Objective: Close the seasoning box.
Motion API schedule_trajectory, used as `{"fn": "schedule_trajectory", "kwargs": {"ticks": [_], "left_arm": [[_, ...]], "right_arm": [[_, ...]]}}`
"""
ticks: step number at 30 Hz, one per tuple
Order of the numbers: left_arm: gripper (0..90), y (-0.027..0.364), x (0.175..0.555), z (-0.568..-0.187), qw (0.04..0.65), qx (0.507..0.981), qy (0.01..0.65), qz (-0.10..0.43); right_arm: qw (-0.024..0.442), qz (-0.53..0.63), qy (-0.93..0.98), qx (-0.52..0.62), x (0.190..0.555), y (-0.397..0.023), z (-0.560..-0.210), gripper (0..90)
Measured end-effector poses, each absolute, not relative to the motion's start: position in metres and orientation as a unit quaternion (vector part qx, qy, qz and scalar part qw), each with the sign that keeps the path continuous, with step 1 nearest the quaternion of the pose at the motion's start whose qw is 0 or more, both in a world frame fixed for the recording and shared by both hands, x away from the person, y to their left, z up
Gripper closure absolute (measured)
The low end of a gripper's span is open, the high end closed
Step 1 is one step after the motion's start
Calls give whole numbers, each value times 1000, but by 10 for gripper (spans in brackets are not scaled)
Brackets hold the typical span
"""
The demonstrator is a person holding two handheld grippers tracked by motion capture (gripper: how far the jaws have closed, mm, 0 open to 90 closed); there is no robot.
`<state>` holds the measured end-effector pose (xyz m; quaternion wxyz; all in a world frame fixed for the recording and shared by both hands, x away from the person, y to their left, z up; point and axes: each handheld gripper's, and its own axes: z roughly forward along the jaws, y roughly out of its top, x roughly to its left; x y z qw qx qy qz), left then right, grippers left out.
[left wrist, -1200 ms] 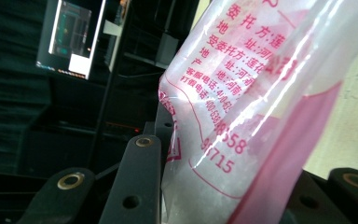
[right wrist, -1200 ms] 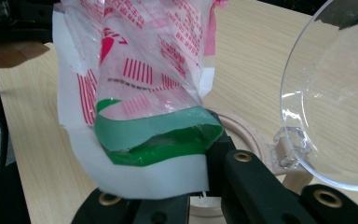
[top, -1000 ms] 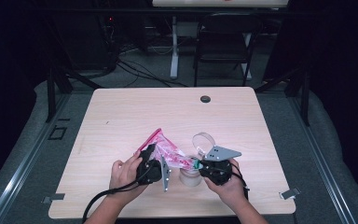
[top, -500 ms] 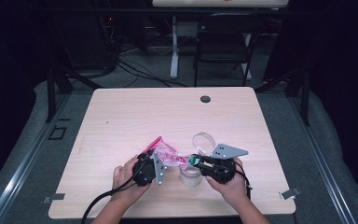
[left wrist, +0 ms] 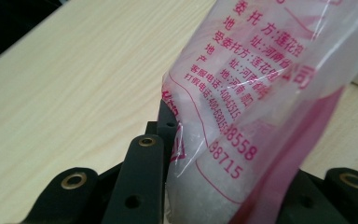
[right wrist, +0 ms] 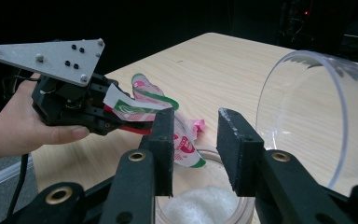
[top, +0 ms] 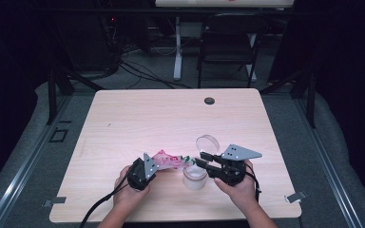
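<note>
One bag (top: 167,160) in left tool (top: 148,169), lying level, mouth toward jar (top: 195,176)

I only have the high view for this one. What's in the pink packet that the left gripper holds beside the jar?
Observer: In the left gripper view, the bag is clear plastic with red print and packed with white grains. The left gripper is shut on it.
Operator: Is anything in the jar yet?
Observer: Yes. The right gripper view looks down on a white heap inside the jar, whose clear lid stands tipped up.
Operator: Is the right gripper gripping the bag?
Observer: No. The right gripper has just been opening its jaws and nothing is between them. The bag's green-edged corner lies just past one jaw.
</note>
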<state>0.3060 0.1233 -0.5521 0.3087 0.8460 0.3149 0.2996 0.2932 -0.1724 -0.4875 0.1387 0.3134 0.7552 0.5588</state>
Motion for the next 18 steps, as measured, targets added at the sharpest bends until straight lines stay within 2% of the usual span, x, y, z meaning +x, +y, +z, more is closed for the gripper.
{"fn": "schedule_trajectory", "kwargs": {"ticks": [9, 13, 18], "left_arm": [[769, 138, 313, -555, 358, 823, 369, 241], [768, 148, 317, -558, 388, 801, 403, 210], [765, 160, 321, -564, 421, 771, 448, 164]], "right_arm": [[141, 557, 755, 316, 294, -173, -488, 653], [141, 550, 757, 324, 296, -173, -490, 589], [144, 545, 761, 322, 297, -170, -493, 553]]}}
